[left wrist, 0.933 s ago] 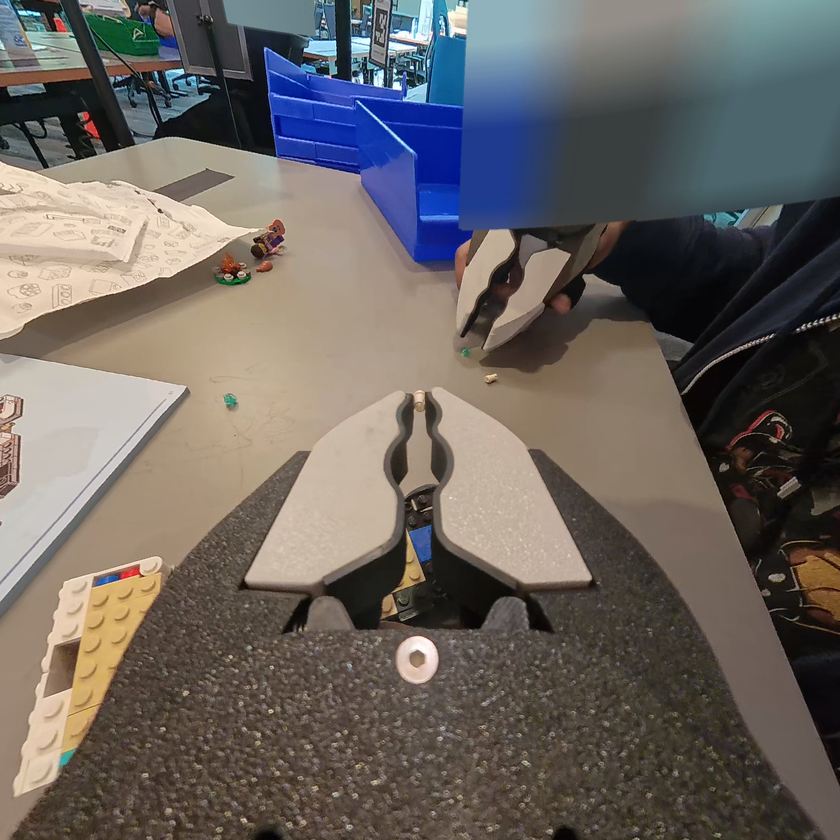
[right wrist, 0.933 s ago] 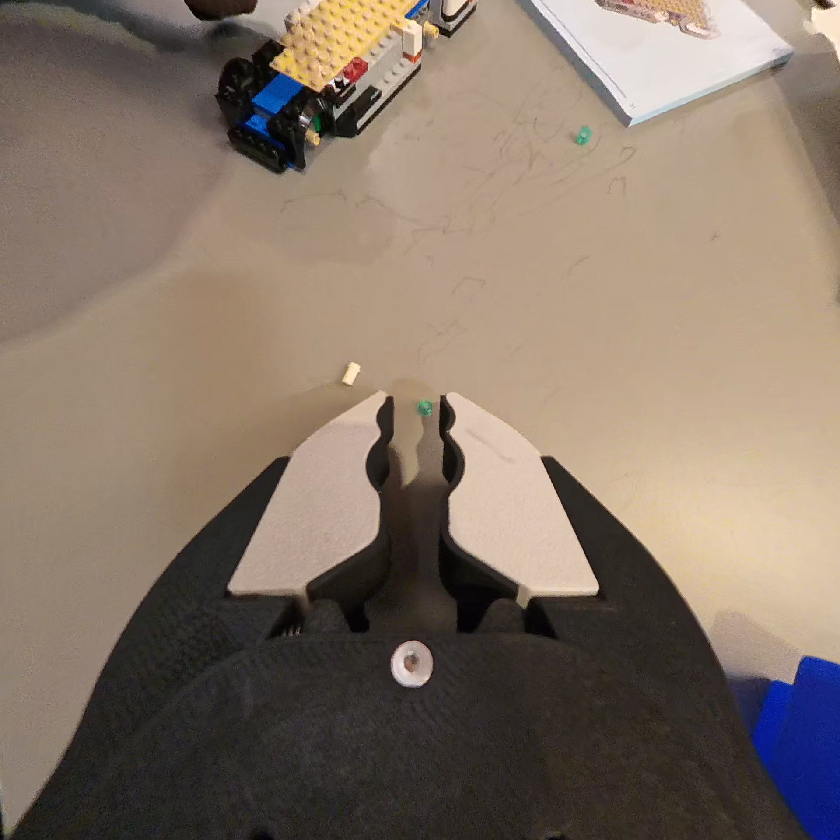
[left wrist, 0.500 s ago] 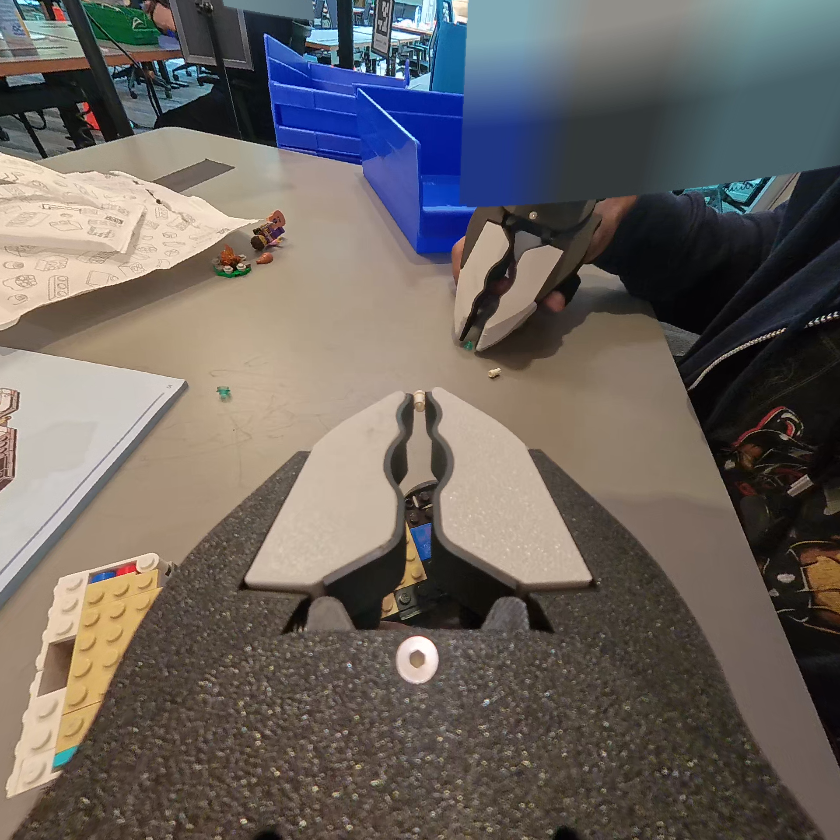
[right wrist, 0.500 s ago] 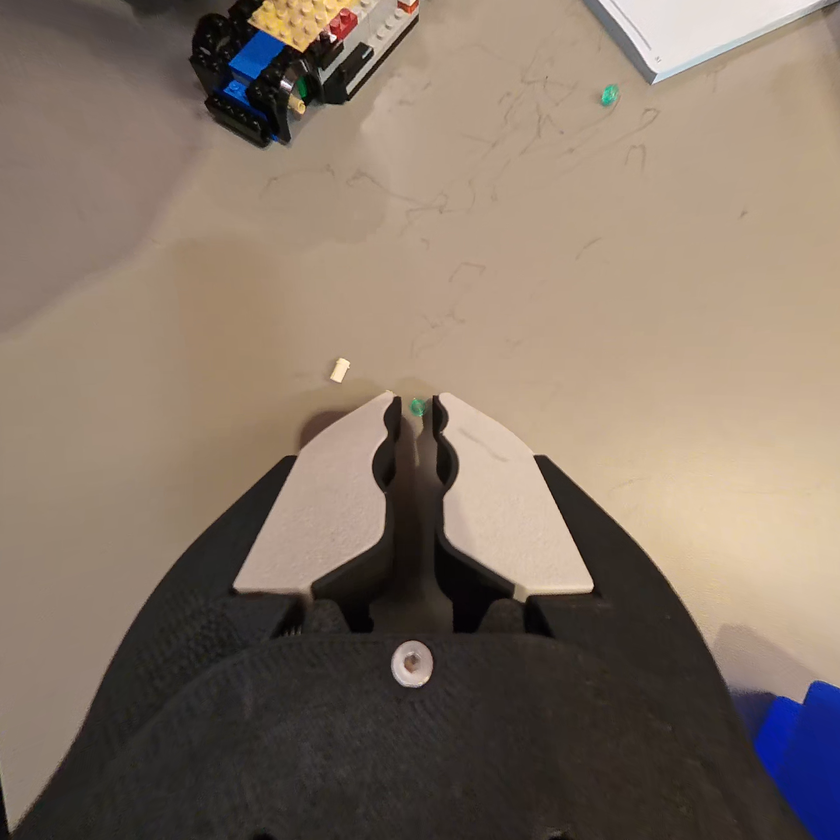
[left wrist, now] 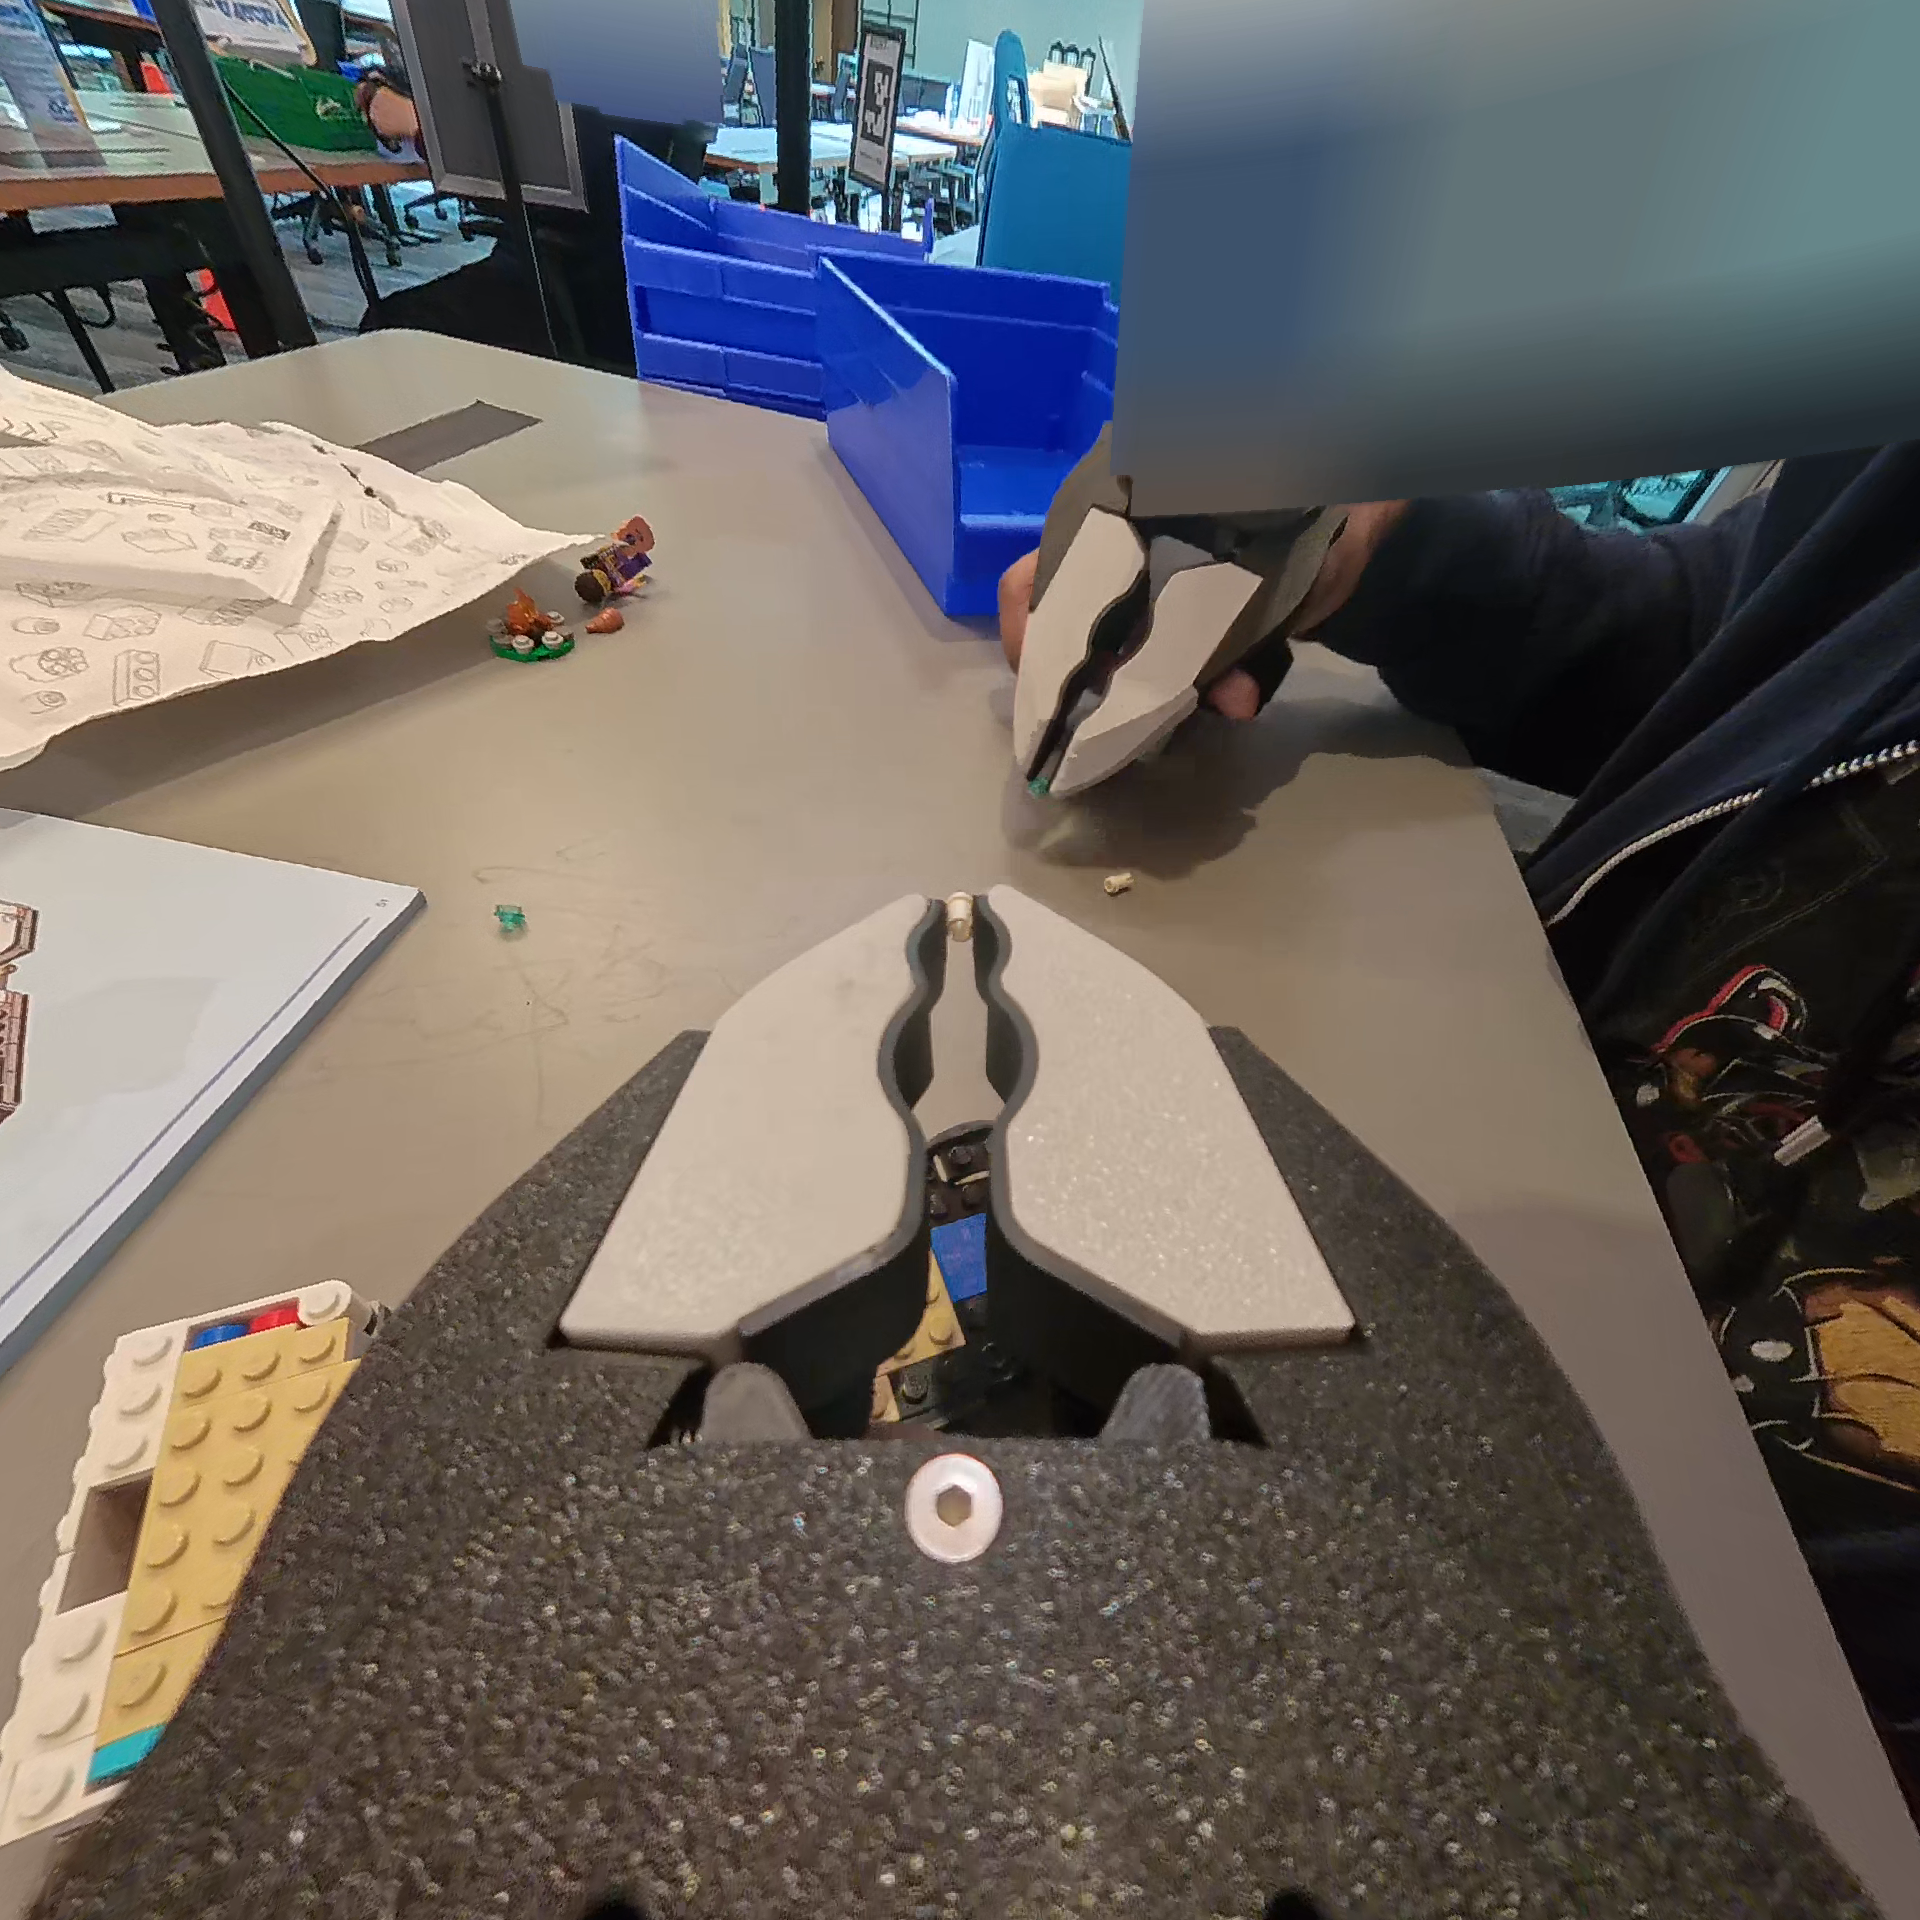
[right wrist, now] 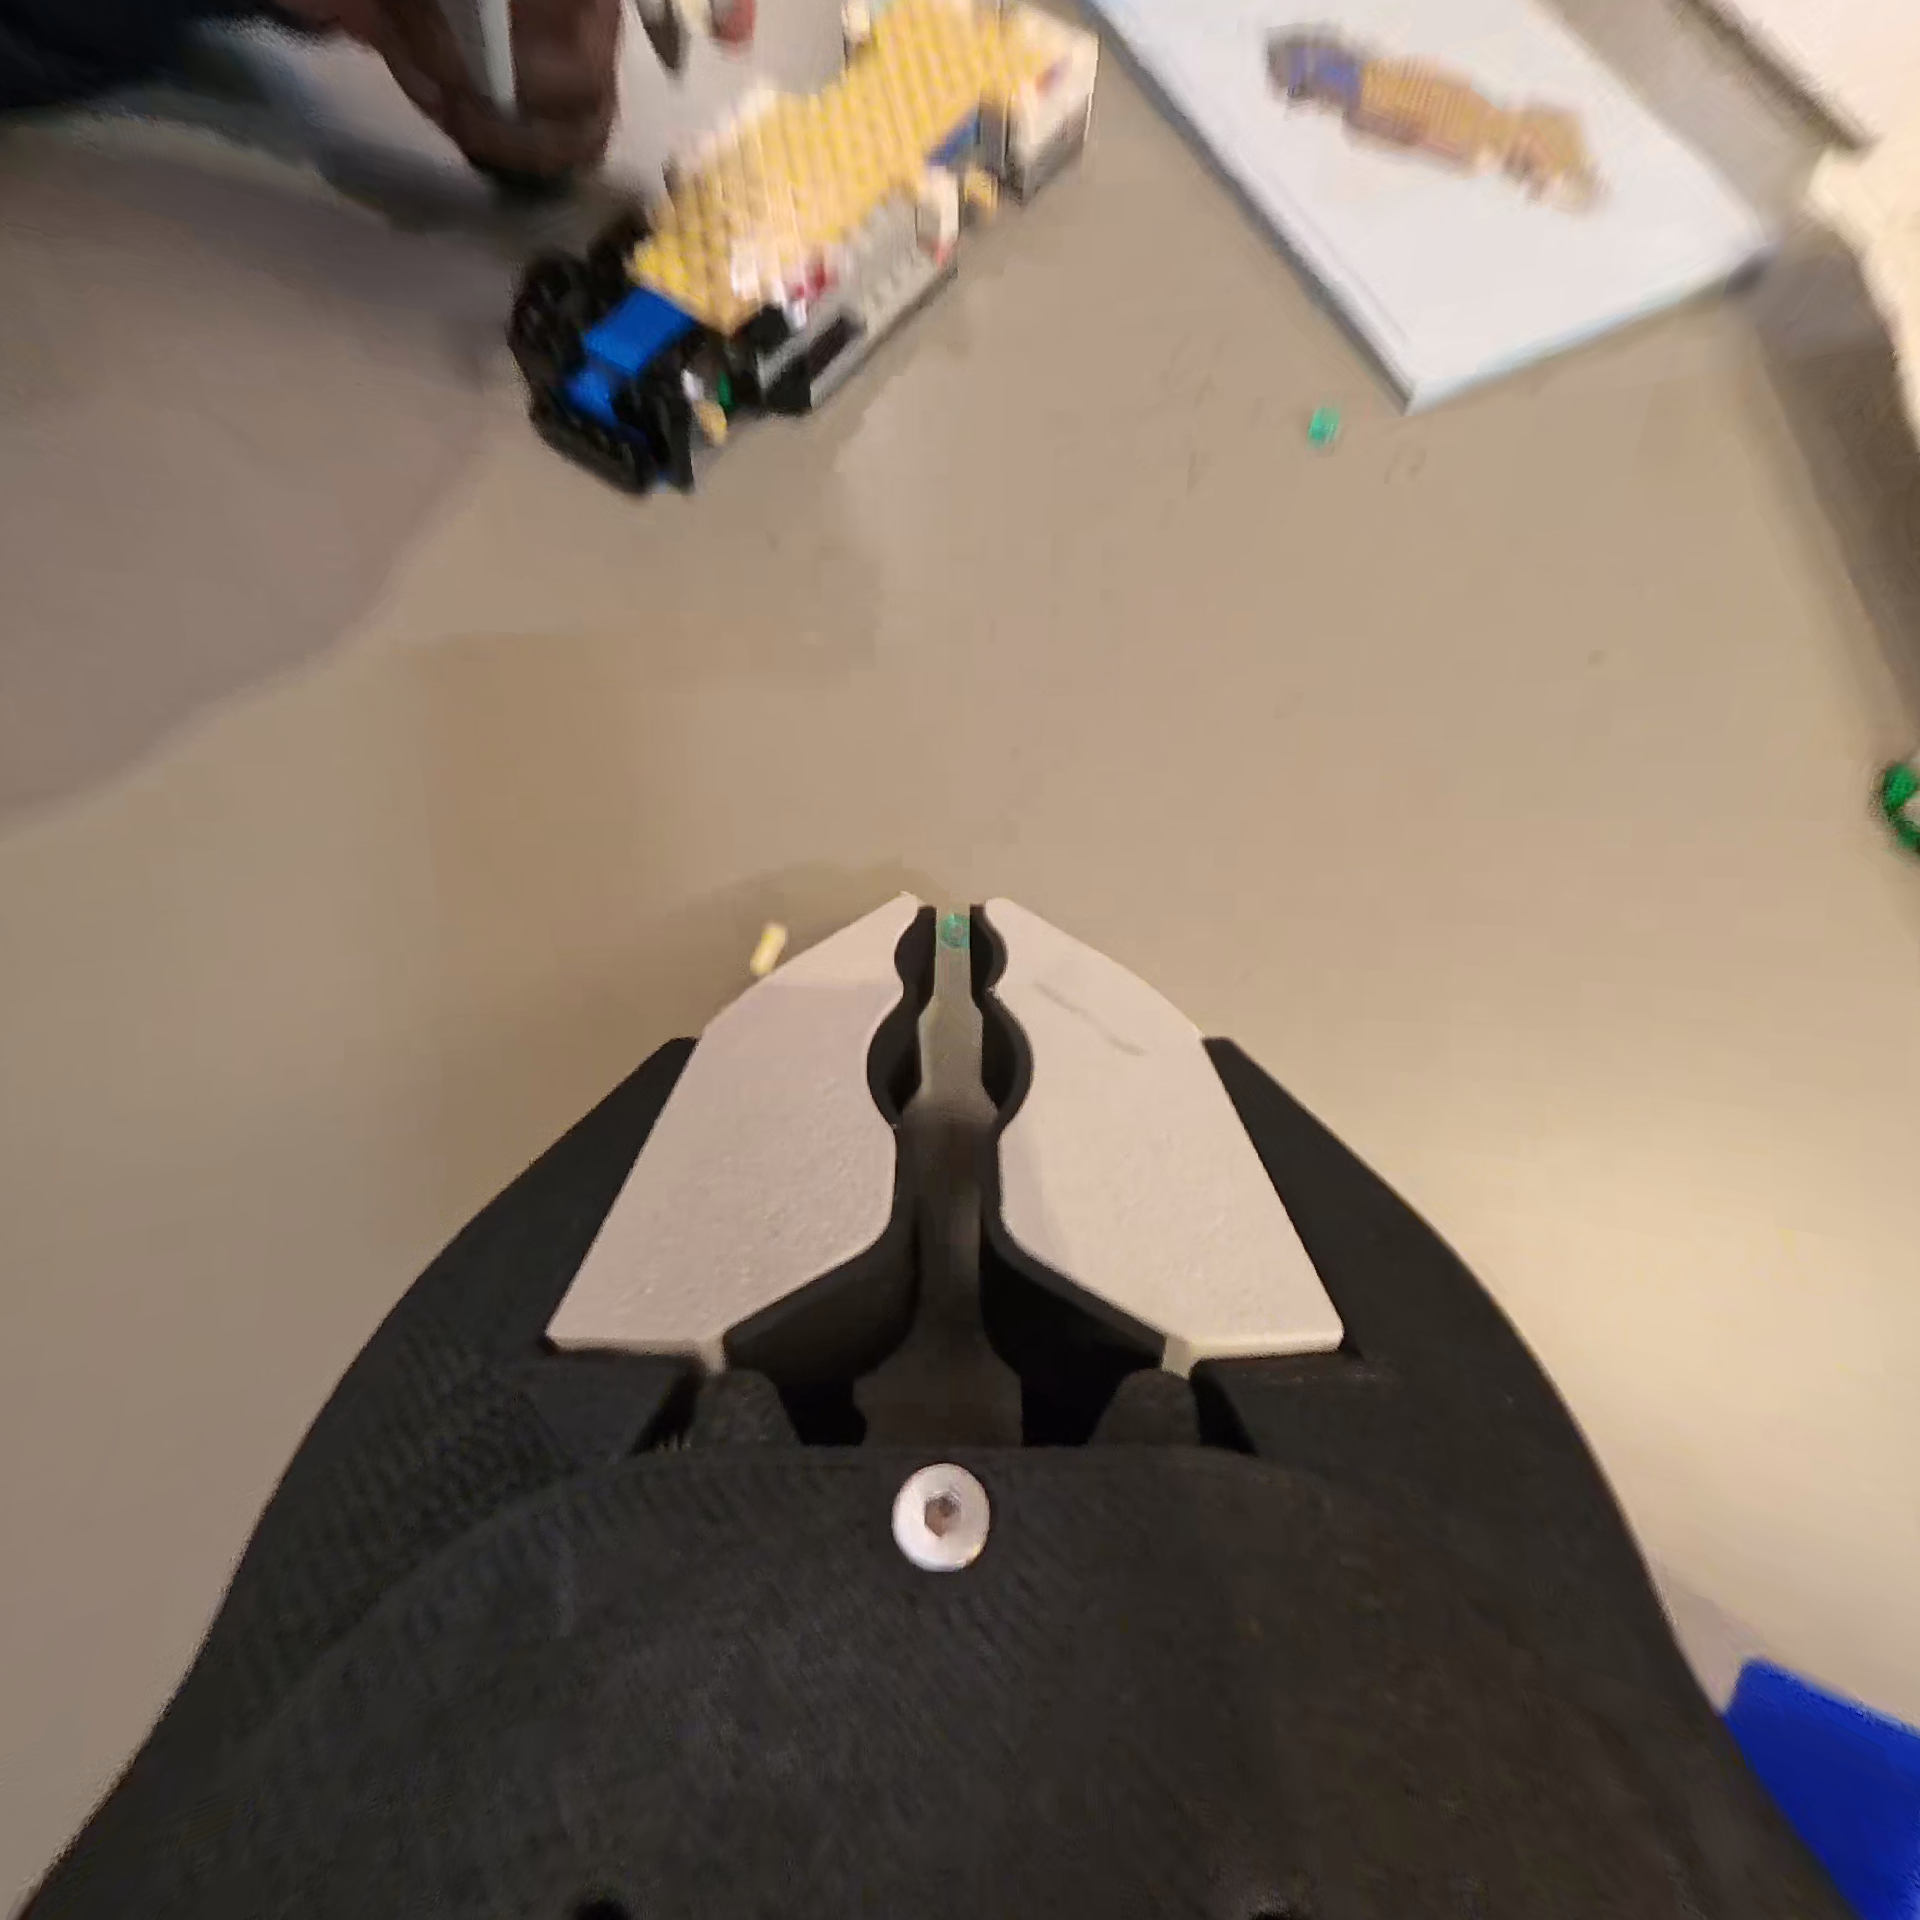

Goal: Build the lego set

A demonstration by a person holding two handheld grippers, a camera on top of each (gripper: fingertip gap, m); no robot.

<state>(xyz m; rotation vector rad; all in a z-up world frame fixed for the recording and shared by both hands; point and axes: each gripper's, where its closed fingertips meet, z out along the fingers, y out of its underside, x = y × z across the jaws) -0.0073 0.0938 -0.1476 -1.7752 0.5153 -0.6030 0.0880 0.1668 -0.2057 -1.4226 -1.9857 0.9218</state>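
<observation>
Jaws first: my left gripper [left wrist: 958, 914] pinches a cream peg [left wrist: 958, 918] above the bench [left wrist: 790, 769], and my right gripper [right wrist: 952, 927] pinches a green stud [right wrist: 952, 931] (blurred). Beside the right gripper lies another cream peg [left wrist: 1117, 884]; the brick truck [right wrist: 790, 270] is well beyond it.

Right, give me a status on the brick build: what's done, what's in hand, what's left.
Done: a brick vehicle stands partly assembled beside the open booklet. In hand: the left gripper pinches a small cream peg; the right gripper has closed on a tiny green stud, its tips just above the table. Left: another cream peg and another green stud lie loose.
</observation>
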